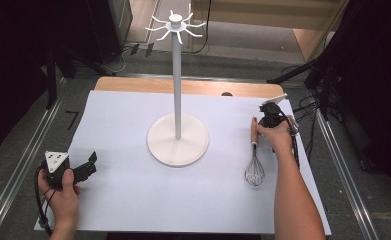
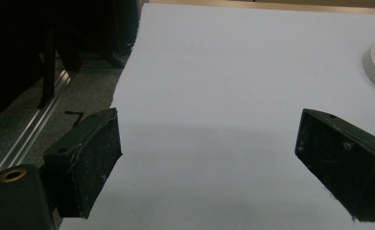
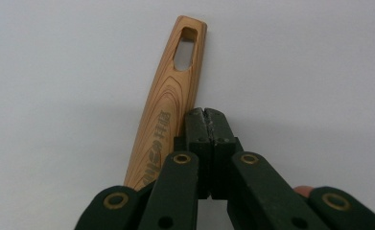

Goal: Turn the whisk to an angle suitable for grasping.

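Right gripper (image 3: 205, 115) closed empty beside the whisk (image 1: 254, 162) lying right of the stand (image 1: 177, 140), left gripper (image 2: 209, 158) open and idle; apparently, reopen and straddle the wooden handle (image 3: 168, 105) squarely.

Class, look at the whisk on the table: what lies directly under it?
The whisk lies flat on the white sheet covering the table. The right hand-held gripper, jaws shut, hides part of its wooden handle.

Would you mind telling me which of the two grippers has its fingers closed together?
The right gripper, beside the whisk. Its fingers are pressed together next to the wooden handle, holding nothing, while the left gripper has its fingers spread wide over the bare white sheet.
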### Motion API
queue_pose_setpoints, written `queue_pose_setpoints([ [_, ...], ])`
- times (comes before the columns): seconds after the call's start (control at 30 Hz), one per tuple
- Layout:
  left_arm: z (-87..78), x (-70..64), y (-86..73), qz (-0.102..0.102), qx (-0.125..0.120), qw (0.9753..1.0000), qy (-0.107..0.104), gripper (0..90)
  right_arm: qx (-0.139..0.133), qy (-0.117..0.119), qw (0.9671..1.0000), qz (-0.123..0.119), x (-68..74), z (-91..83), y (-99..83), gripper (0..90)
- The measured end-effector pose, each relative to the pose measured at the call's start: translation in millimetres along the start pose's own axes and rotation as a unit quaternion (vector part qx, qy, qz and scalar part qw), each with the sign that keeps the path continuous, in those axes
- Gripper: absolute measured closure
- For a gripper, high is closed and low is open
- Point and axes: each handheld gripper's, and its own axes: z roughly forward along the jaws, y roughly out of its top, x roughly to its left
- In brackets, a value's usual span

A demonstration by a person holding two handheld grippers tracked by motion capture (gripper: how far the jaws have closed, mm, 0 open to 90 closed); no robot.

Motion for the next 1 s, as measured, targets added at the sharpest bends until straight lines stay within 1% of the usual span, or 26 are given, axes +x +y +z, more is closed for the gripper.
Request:
queue_pose_setpoints([
  [0.07, 0.1, 0.1, 0.0, 0.000, 0.000, 1.0000, 0.000, 9.3, 0.004, -0.002, 1.0000, -0.004, 2.9, -0.3, 0.7, 90.0],
  [0.1, 0.0, 0.2, 0.1, 0.001, 0.002, 1.0000, 0.000, 9.3, 0.005, 0.002, 1.0000, -0.007, 4.6, -0.1, 1.1, 90.0],
  [0.13, 0.1, 0.2, 0.1, 0.001, 0.001, 1.0000, 0.000, 9.4, 0.004, 0.003, 0.9998, -0.017, 8.6, 0.5, 1.7, 90.0],
  [0.17, 0.2, 0.2, 0.1, 0.000, 0.001, 1.0000, 0.000, 9.4, 0.004, 0.003, 0.9998, -0.017, 8.6, 0.5, 1.7, 90.0],
  [0.23, 0.2, 0.3, 0.1, 0.000, 0.001, 1.0000, -0.001, 9.3, 0.005, 0.007, 0.9997, -0.023, 14.6, 1.1, 2.7, 90.0],
  [0.33, 0.2, 0.4, 0.1, -0.001, 0.001, 1.0000, -0.001, 9.4, 0.006, 0.010, 0.9996, -0.027, 18.1, 1.3, 3.0, 90.0],
  [0.4, 0.1, 0.4, 0.1, -0.001, 0.001, 1.0000, -0.002, 9.3, 0.004, 0.014, 0.9992, -0.037, 22.0, 1.7, 3.0, 90.0],
  [0.47, 0.2, 0.5, 0.1, -0.002, 0.000, 1.0000, -0.002, 9.3, 0.004, 0.015, 0.9992, -0.037, 23.6, 1.6, 3.3, 90.0],
  [0.53, 0.2, 0.5, 0.1, -0.003, 0.001, 1.0000, -0.001, 9.3, 0.006, 0.018, 0.9994, -0.030, 22.9, 1.3, 3.6, 90.0],
  [0.6, 0.3, 0.7, 0.1, -0.003, 0.001, 1.0000, -0.002, 9.3, 0.004, 0.015, 0.9996, -0.023, 20.9, 0.4, 3.5, 89.3],
  [0.63, 0.3, 0.9, 0.2, -0.003, 0.001, 1.0000, -0.003, 9.3, 0.002, 0.013, 0.9998, -0.017, 18.5, -1.5, 3.0, 76.3],
  [0.67, 0.3, 0.9, 0.2, -0.003, 0.001, 1.0000, -0.003, 9.3, 0.002, 0.013, 0.9998, -0.017, 18.5, -1.5, 3.0, 76.3],
  [0.7, 0.3, 0.9, 0.2, -0.004, 0.002, 1.0000, -0.004, 9.3, 0.004, 0.009, 0.9998, -0.016, 16.8, -3.2, 2.0, 66.1],
  [0.73, 0.3, 1.0, 0.2, -0.003, 0.001, 1.0000, -0.004, 9.3, 0.004, 0.009, 0.9998, -0.016, 16.8, -3.2, 2.0, 66.1],
  [0.77, 0.3, 0.9, 0.2, -0.004, 0.002, 1.0000, -0.004, 9.3, 0.003, -0.006, 0.9998, -0.019, 15.6, -6.1, -0.2, 56.3],
  [0.8, 0.3, 0.9, 0.2, -0.004, 0.002, 1.0000, -0.004, 9.3, 0.007, -0.002, 0.9999, -0.014, 14.7, -8.1, -1.2, 52.5],
  [0.83, 0.3, 0.9, 0.3, -0.004, 0.002, 1.0000, -0.004, 9.3, 0.007, -0.002, 0.9999, -0.014, 14.7, -8.1, -1.2, 52.5],
  [0.9, 0.5, 1.0, 0.3, -0.005, 0.003, 1.0000, -0.004, 9.3, 0.009, 0.008, 0.9999, -0.005, 12.0, -12.1, -3.6, 47.8],
  [0.93, 0.5, 1.1, 0.3, -0.005, 0.003, 1.0000, -0.004, 9.3, 0.015, 0.014, 0.9998, 0.003, 10.9, -14.4, -4.5, 45.8],
  [0.97, 0.4, 1.3, 0.3, -0.005, 0.003, 1.0000, -0.005, 9.3, 0.018, 0.024, 0.9995, 0.008, 8.2, -18.1, -7.1, 43.2],
  [1.0, 0.4, 1.3, 0.3, -0.005, 0.003, 1.0000, -0.005, 9.3, 0.018, 0.024, 0.9995, 0.008, 8.2, -18.1, -7.1, 43.2],
])
